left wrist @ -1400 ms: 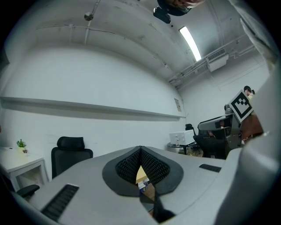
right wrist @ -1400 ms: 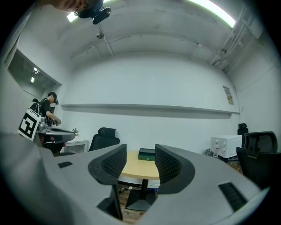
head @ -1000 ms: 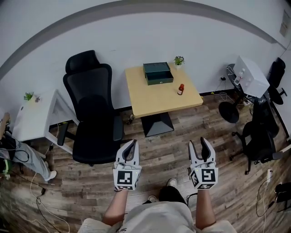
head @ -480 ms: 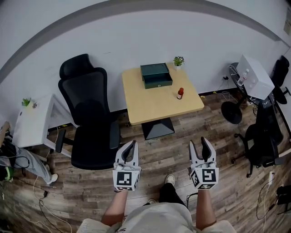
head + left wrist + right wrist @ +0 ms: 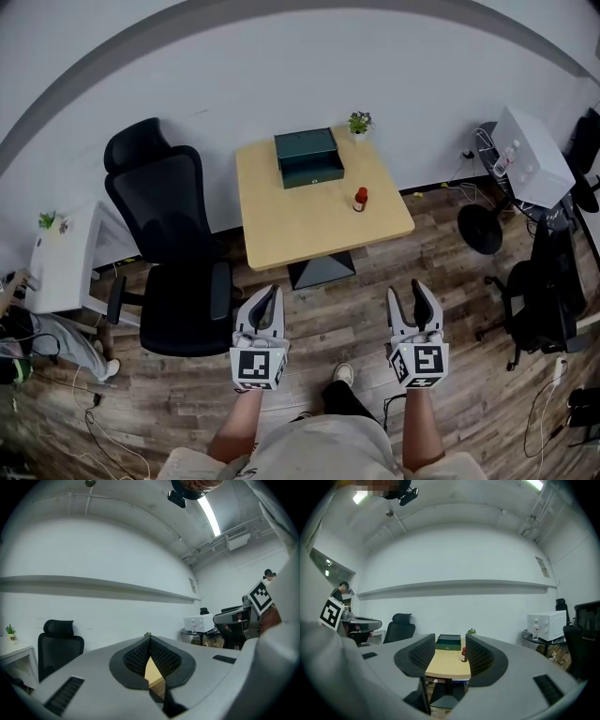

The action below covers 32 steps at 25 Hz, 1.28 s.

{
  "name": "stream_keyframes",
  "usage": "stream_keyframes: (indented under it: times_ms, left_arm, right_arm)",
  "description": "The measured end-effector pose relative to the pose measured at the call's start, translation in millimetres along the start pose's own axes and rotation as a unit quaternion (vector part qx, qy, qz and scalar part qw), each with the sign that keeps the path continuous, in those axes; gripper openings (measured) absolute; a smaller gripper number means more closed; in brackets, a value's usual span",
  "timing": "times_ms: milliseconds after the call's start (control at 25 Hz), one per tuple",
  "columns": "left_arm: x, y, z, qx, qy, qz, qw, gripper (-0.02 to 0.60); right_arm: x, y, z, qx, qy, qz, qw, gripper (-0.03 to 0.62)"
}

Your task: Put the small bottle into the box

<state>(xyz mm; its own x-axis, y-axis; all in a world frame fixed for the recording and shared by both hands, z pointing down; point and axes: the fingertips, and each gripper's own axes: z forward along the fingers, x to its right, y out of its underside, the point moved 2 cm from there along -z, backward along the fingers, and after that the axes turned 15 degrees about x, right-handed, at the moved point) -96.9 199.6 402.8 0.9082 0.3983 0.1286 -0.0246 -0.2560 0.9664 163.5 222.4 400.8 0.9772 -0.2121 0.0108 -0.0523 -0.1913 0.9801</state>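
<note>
A small red bottle [image 5: 360, 198] with a white cap stands upright on the wooden table [image 5: 300, 225], right of centre. The dark green box [image 5: 308, 157] sits at the table's far edge with its lid down. Both grippers hover over the floor, well short of the table. My left gripper [image 5: 265, 298] has its pads meeting at the tips [image 5: 149, 638] with nothing held. My right gripper [image 5: 408, 292] is open and empty. Between its fingers [image 5: 450, 644] I see the box [image 5: 449, 642] and the bottle [image 5: 463, 655] far ahead.
A black office chair [image 5: 169, 244] stands left of the table, beside a white side table [image 5: 61, 267]. A small potted plant [image 5: 358, 122] sits by the box. At right are a white microwave [image 5: 532, 155], a fan [image 5: 480, 230] and another black chair [image 5: 539, 300]. Cables lie on the wood floor.
Both grippers have been carried forward towards the table, which now lies nearer to them in the head view. Neither gripper's jaws have changed.
</note>
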Motion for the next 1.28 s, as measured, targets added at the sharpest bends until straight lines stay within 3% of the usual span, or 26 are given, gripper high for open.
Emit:
stream_keyframes:
  times_ms: [640, 920, 1280]
  left_arm:
    - [33.6, 16.0, 110.5, -0.014, -0.016, 0.025, 0.9995, 0.008]
    - [29.8, 20.7, 136.7, -0.006, -0.021, 0.024, 0.9995, 0.008]
    - [-4.3, 42.5, 181.1, 0.002, -0.021, 0.024, 0.9995, 0.008]
  right_arm:
    - [98.4, 24.7, 74.8, 0.006, -0.005, 0.035, 0.999, 0.209]
    - [108.7, 27.3, 102.5, 0.010, -0.016, 0.033, 0.999, 0.209]
    - [101.2, 42.5, 159.4, 0.002, -0.026, 0.021, 0.999, 0.209]
